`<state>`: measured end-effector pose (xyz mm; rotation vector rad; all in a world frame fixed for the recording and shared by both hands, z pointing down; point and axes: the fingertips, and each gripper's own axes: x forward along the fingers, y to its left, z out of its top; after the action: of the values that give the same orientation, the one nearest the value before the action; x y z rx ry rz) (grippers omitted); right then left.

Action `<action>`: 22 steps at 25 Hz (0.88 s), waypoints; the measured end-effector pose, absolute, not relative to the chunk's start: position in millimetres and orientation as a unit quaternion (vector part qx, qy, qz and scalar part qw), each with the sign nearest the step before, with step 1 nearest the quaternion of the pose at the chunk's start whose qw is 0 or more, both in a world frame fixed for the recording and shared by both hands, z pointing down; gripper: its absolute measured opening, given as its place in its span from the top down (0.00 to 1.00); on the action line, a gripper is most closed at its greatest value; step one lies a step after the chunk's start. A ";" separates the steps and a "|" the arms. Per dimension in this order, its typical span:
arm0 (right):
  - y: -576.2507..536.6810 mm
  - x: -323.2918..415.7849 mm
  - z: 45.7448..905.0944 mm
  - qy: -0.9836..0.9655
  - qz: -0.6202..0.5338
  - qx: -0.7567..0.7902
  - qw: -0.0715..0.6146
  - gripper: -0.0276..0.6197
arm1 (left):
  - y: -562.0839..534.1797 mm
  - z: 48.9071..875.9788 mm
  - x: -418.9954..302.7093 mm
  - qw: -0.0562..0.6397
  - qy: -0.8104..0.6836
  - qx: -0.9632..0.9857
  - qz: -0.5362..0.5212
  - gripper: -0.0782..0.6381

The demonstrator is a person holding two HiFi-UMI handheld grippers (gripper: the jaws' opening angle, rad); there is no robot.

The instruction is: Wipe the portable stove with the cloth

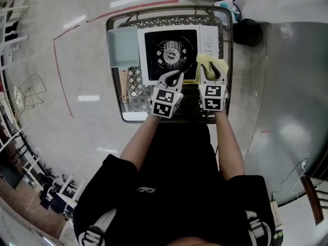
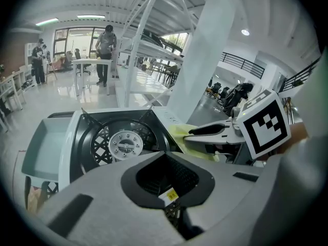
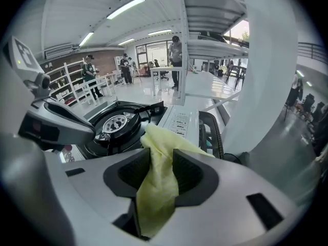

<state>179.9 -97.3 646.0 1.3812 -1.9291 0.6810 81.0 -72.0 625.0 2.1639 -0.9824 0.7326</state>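
Observation:
The white portable stove (image 1: 154, 70) with its black burner (image 1: 170, 53) sits in a wire cart (image 1: 117, 20). My right gripper (image 1: 211, 72) is shut on a yellow cloth (image 1: 209, 63). The cloth (image 3: 160, 186) is pinched between the pads and bunches over the stove's front right corner by the control panel (image 3: 180, 121). My left gripper (image 1: 178, 75) is just left of it, over the stove's front edge, shut with nothing in it. In the left gripper view the burner (image 2: 124, 146) lies just beyond the left gripper (image 2: 165, 160), and the cloth (image 2: 177, 133) shows at the right.
A pale teal tray (image 1: 123, 46) lies in the cart to the left of the stove. A wooden-handled item (image 1: 124, 83) lies below the tray. A black round object (image 1: 248, 32) and a large grey rounded surface (image 1: 292, 96) are right of the cart. People stand far off.

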 end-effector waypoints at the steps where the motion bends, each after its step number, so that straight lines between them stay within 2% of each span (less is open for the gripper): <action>1: -99.1 180.1 645.7 -0.738 0.261 0.528 0.330 0.73 | -72.9 624.8 81.6 0.322 -0.375 0.823 0.278 0.87; 22: -145.3 185.9 646.3 -0.749 0.254 0.521 0.322 0.73 | -104.7 621.2 93.2 0.326 -0.405 0.814 0.259 0.87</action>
<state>185.9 -145.3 646.3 1.3678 -1.9666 0.6674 93.2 -104.7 621.2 2.1337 -1.0625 0.6784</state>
